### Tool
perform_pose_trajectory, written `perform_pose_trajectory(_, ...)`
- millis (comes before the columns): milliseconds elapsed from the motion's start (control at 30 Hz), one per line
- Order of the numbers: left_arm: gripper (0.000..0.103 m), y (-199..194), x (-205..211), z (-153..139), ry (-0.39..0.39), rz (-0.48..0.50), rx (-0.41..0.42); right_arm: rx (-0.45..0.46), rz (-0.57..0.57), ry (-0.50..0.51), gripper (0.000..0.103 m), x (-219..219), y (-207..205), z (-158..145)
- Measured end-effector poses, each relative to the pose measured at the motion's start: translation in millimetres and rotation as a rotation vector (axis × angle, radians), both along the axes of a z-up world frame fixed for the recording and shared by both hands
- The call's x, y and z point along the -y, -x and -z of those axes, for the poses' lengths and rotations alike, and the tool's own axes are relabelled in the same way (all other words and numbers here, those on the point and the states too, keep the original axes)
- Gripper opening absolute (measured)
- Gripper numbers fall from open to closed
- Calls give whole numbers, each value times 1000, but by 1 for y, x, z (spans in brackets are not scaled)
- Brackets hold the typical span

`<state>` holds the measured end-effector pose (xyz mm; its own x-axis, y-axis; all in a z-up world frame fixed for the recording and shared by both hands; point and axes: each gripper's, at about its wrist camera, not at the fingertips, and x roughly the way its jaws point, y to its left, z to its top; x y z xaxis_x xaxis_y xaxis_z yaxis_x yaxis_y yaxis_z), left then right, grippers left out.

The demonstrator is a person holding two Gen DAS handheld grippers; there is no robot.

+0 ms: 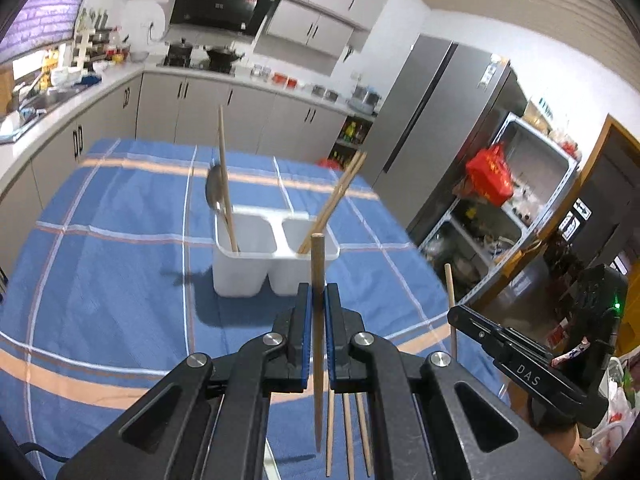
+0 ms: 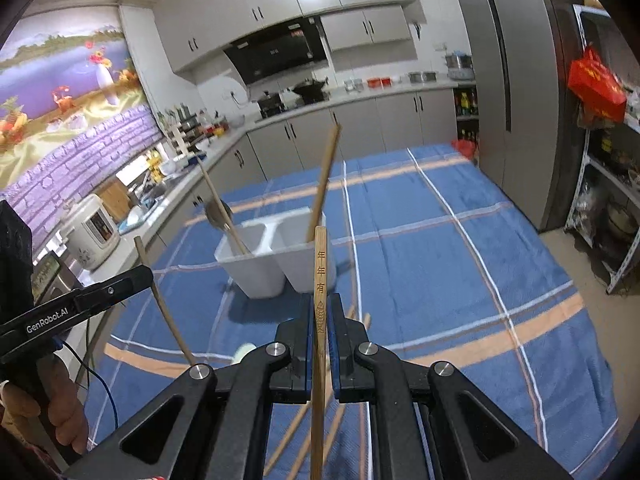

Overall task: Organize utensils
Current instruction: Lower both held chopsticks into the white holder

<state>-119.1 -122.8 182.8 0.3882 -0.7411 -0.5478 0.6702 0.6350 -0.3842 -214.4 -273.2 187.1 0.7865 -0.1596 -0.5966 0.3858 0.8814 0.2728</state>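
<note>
We note a white plastic utensil holder (image 1: pixel 256 256) with 2 rounded compartments side by side, smooth and glossy, standing on a table under a blue cloth (image 1: pixel 120 208) of soft, napped weave crossed by white and orange stripes.

In the left wrist view, the left compartment holds a metal spoon (image 1: pixel 215 192), bowl up and shiny, with 1 wooden chopstick (image 1: pixel 225 176) leaning beside it. The right compartment holds a bundle of wooden chopsticks (image 1: pixel 336 200) tilted to the right; we cannot count them exactly.

The left gripper (image 1: pixel 318 308) is black with blue pads. Its jaws are clenched on a round, plain, pale brown wooden chopstick (image 1: pixel 317 340), which stands nearly upright above the cloth, in front of the holder and apart from it. Below the jaws, 3 more chopsticks (image 1: pixel 348 432) lie flat on the cloth.

The right gripper (image 2: pixel 320 320), same build, is clenched on a second held chopstick (image 2: pixel 320 280). This one has a squarer upper section engraved with characters and a fish figure. It is held upright, clear of the holder. Loose chopsticks (image 2: pixel 292 436) lie on the cloth beneath it.

A hand (image 2: pixel 60 412) grips the left gripper's handle at the left edge of the right wrist view.
</note>
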Motion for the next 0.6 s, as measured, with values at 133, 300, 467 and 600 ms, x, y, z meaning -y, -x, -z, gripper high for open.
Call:
perform_pose_trajectory(133, 5, -3, -9, -25, 40, -12, 48, 53, -17, 39, 7, -5, -8, -26)
perform_pose_trajectory(300, 5, -23, -11, -56, 70, -51, 102, 158, -35, 76, 7, -1, -35, -63)
perform_pose_trajectory(467, 5, -50, -2, -90, 81, -114, 169, 281, -49, 84, 7, 15, -73, -94)
perform_pose_trajectory(600, 5, -72, 16, -112, 86, -152, 237, 343, -47, 111, 7, 28, -109, -105)
